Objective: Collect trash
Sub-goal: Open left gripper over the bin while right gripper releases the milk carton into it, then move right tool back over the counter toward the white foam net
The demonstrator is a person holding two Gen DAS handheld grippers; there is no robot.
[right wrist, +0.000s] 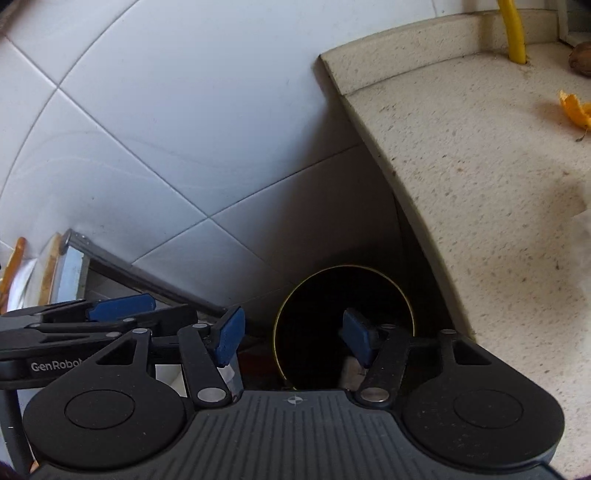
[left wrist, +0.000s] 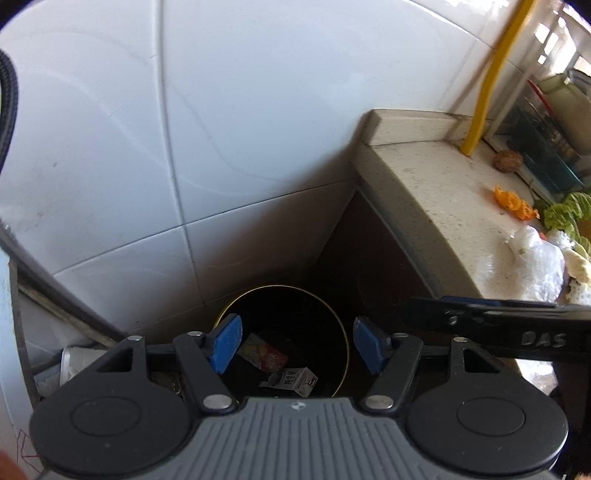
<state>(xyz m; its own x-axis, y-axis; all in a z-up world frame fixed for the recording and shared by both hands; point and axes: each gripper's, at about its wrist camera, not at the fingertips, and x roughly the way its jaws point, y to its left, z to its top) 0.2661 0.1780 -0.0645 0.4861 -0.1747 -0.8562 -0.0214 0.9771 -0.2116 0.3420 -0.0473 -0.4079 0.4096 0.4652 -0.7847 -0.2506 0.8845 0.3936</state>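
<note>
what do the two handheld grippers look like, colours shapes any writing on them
Both match: the left gripper and right gripper have black linkage arms with silver rivets, round black discs at each side, a ribbed grey body between them, and flat blue pads on the fingertips. Seen from the side, the left one carries white "GenRobot" lettering, cut off, and the right one embossed letters reading "DAS". No cables or sleeves are clearly visible.

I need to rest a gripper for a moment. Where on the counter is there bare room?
The counter is bare from its left edge across to the yellow pipe and orange peel. It is crowded farther right, around the plastic bag and lettuce.
</note>
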